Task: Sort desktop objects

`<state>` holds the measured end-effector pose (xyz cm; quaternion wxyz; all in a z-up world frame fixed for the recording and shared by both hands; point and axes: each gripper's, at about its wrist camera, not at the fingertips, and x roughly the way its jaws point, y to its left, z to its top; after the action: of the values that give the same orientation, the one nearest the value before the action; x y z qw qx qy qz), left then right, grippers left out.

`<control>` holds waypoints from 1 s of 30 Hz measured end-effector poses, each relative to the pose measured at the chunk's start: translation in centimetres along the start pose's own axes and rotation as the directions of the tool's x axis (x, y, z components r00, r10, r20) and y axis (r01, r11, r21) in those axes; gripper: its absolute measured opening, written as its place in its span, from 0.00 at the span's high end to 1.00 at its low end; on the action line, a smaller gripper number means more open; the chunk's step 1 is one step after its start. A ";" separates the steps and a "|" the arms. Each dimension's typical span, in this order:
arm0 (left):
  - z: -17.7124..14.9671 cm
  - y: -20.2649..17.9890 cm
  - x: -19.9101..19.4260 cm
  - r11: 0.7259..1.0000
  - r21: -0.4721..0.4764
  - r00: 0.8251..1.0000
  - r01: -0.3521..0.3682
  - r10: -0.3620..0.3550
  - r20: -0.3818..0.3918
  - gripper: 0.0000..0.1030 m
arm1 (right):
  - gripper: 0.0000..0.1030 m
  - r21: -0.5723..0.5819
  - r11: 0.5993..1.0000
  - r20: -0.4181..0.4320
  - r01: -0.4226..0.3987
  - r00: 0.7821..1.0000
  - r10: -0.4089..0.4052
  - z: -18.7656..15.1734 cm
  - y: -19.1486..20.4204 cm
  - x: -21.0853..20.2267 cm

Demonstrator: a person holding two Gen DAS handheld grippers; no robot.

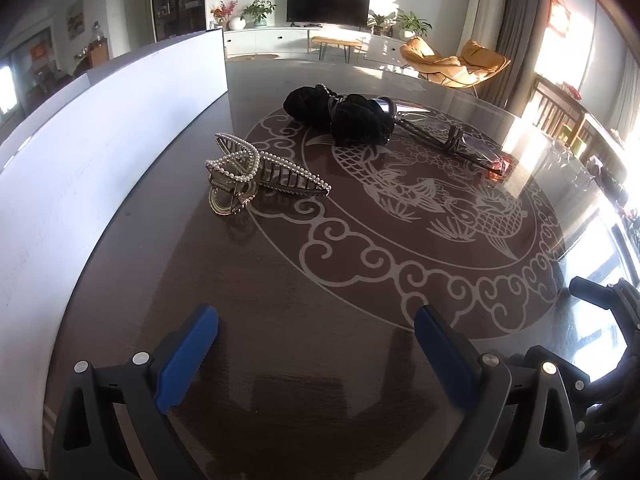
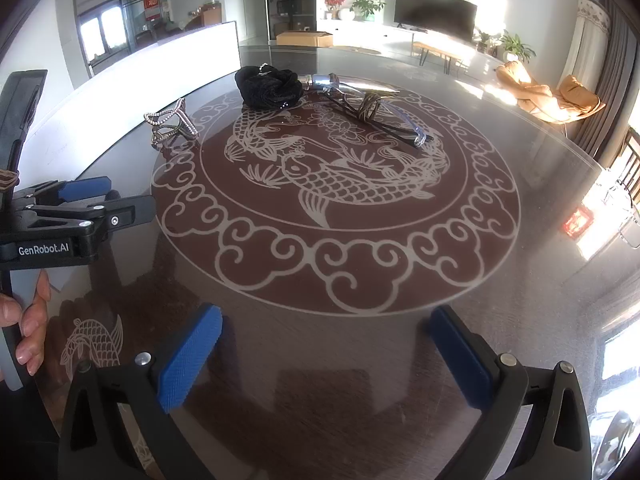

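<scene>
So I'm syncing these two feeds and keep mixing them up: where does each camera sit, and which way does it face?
Left wrist: on the left gripper, low over the table, facing the pearl hair claw and white box; own blue fingers wide apart, right gripper's edge at right.
Right wrist: on the right gripper, facing the fish medallion; own fingers apart, left gripper and the person's hand at left.
Shared: hair claw, black scrunchie, glasses, TV.

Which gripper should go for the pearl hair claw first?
Left, probably. The pearl hair claw lies closer ahead of the open left gripper, beside the white box. From the right gripper, also open, it sits farther off to the left.
</scene>
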<state>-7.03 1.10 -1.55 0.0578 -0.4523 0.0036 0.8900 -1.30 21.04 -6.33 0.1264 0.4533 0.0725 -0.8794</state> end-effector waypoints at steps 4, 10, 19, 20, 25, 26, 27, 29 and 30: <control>0.1 -0.3 0.3 1.000 0.022 1.000 -0.017 0.017 -0.012 0.01 | 0.00 0.000 1.000 0.000 -0.001 1.000 0.001 0.0 0.0 0.0; 0.1 -0.7 0.5 0.999 0.043 0.999 -0.032 0.033 -0.024 0.00 | 0.00 0.000 1.000 0.000 -0.001 1.000 0.001 0.0 0.0 0.0; 0.1 -0.6 0.5 0.999 0.044 0.999 -0.033 0.034 -0.024 0.00 | 0.00 0.000 1.000 0.000 -0.001 1.000 0.001 0.0 0.0 0.0; 0.1 -0.6 0.5 0.999 0.044 0.999 -0.033 0.034 -0.024 0.00 | 0.00 0.000 1.000 0.000 -0.001 1.000 0.001 0.0 0.0 0.0; 0.1 -0.6 0.5 0.998 0.044 0.999 -0.033 0.034 -0.024 0.00 | 0.00 0.000 1.000 -0.001 -0.001 1.000 0.001 0.0 0.0 0.0; 0.1 -0.6 0.5 0.998 0.044 0.999 -0.033 0.034 -0.024 0.00 | 0.00 0.000 1.000 -0.001 -0.001 1.000 0.001 0.0 0.0 0.0; 0.1 -0.6 0.5 0.998 0.044 0.999 -0.033 0.034 -0.024 0.00 | 0.00 -0.001 1.000 -0.001 -0.001 1.000 0.001 0.0 0.0 0.0; 0.1 -0.6 0.4 0.998 0.044 0.999 -0.033 0.034 -0.024 0.00 | 0.00 -0.001 1.000 -0.001 -0.001 1.000 0.001 0.0 0.0 0.0; 0.1 -0.6 0.4 0.998 0.044 0.999 -0.033 0.034 -0.024 0.00 | 0.00 -0.001 1.000 -0.001 -0.001 1.000 0.001 0.0 0.0 0.0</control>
<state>-7.29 1.73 -1.83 0.0529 -0.4616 0.0314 0.8850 -1.31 21.08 -6.34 0.1271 0.4536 0.0725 -0.8791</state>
